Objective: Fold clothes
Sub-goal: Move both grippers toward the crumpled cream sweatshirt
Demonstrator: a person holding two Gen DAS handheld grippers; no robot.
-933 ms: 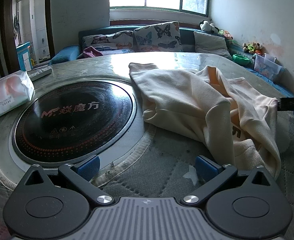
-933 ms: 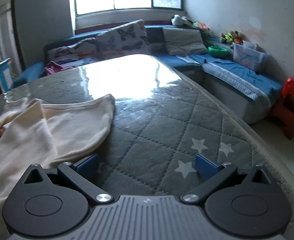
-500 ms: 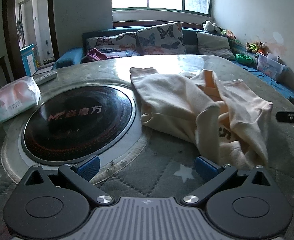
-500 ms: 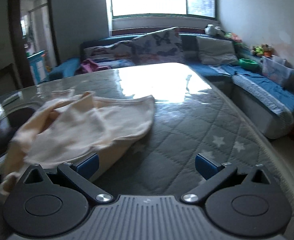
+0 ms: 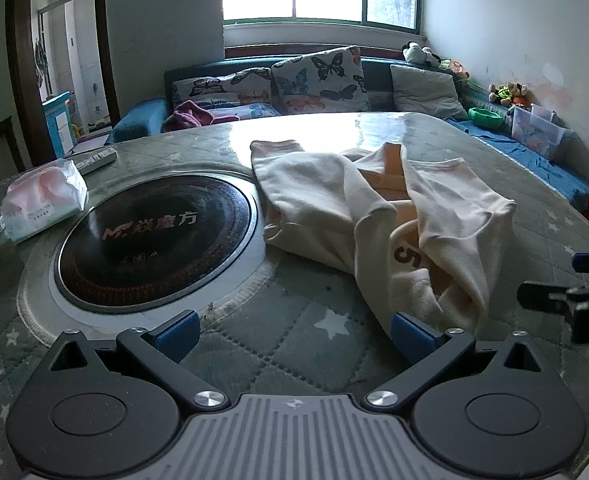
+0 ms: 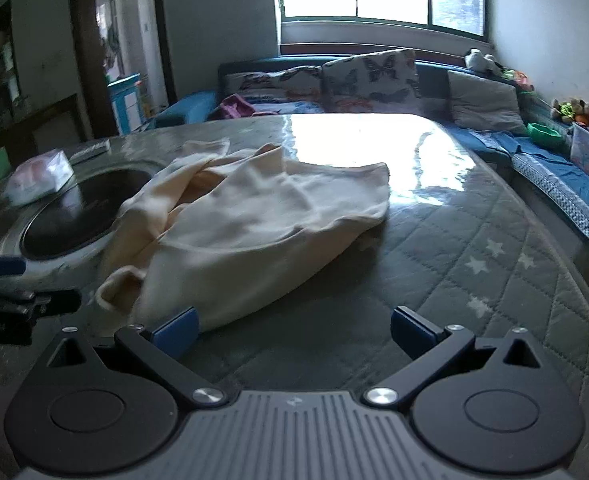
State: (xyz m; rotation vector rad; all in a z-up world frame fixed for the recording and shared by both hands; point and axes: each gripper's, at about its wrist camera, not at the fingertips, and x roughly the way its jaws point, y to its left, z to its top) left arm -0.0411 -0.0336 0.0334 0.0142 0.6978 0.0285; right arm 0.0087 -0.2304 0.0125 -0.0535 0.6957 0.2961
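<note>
A cream sweatshirt [image 5: 378, 208] with a brown "5" lies crumpled on the quilted table cover [image 5: 278, 344]; in the right wrist view it [image 6: 262, 224] spreads across the middle. My left gripper [image 5: 294, 330] is open and empty, low over the cover, its right pad beside the garment's near hem. My right gripper [image 6: 294, 326] is open and empty, its left pad close to the garment's near edge. Each gripper shows in the other's view, the right one [image 5: 574, 300] at the right edge and the left one [image 6: 2, 288] at the left edge.
A round black induction hob [image 5: 154, 240] is set in the table left of the garment. A tissue pack [image 5: 42, 200] and a remote [image 5: 94, 160] lie at the far left. A sofa with butterfly cushions [image 5: 318, 80] runs behind; the table edge [image 6: 574, 280] curves at right.
Both grippers have pulled back toward the near side of the table. The right gripper has turned left, bringing the whole garment and the hob into its view. Both stay open.
</note>
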